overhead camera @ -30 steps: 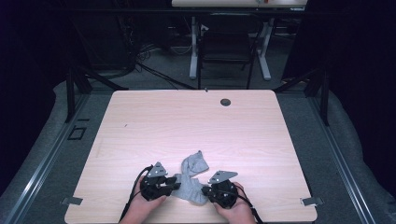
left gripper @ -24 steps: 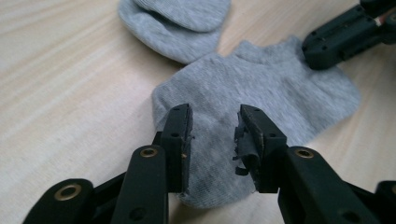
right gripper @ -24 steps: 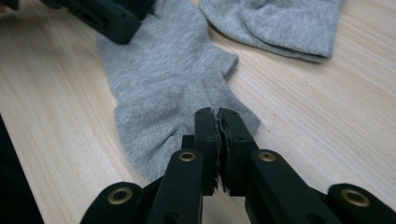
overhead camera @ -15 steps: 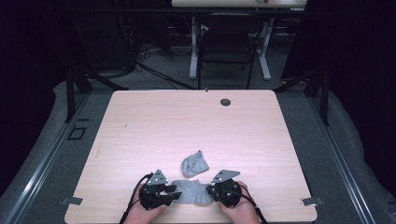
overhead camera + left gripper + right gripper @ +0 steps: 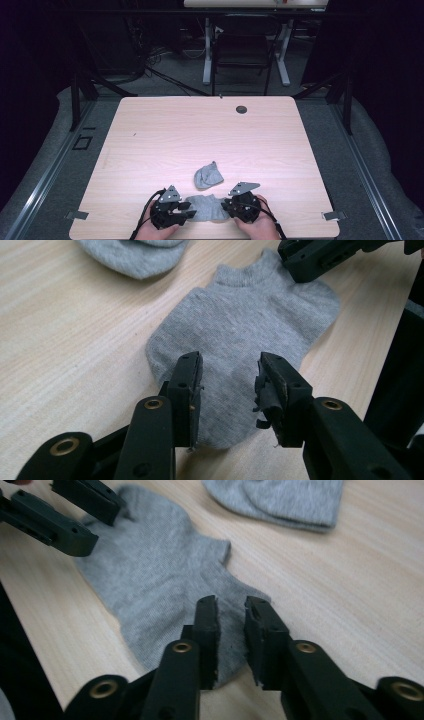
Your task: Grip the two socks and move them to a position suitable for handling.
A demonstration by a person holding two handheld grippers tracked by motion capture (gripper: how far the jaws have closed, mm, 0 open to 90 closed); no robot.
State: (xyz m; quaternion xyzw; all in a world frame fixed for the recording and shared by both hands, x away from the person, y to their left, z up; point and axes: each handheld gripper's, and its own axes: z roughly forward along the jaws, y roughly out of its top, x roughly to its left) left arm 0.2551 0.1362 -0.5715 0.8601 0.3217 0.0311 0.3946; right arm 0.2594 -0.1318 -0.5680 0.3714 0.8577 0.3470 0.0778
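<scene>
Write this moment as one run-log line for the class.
left tool: open, over flat sock | right tool: open, over same sock | second sock: bunched, apart | table

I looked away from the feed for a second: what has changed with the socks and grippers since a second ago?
The sock that stood bunched up between the grippers now lies flat, spread between the left gripper and right gripper. Both have their jaws open over its ends, having let go. The second sock, earlier touching the pile, now lies apart, farther up the table. The hands stayed at the near edge.
</scene>
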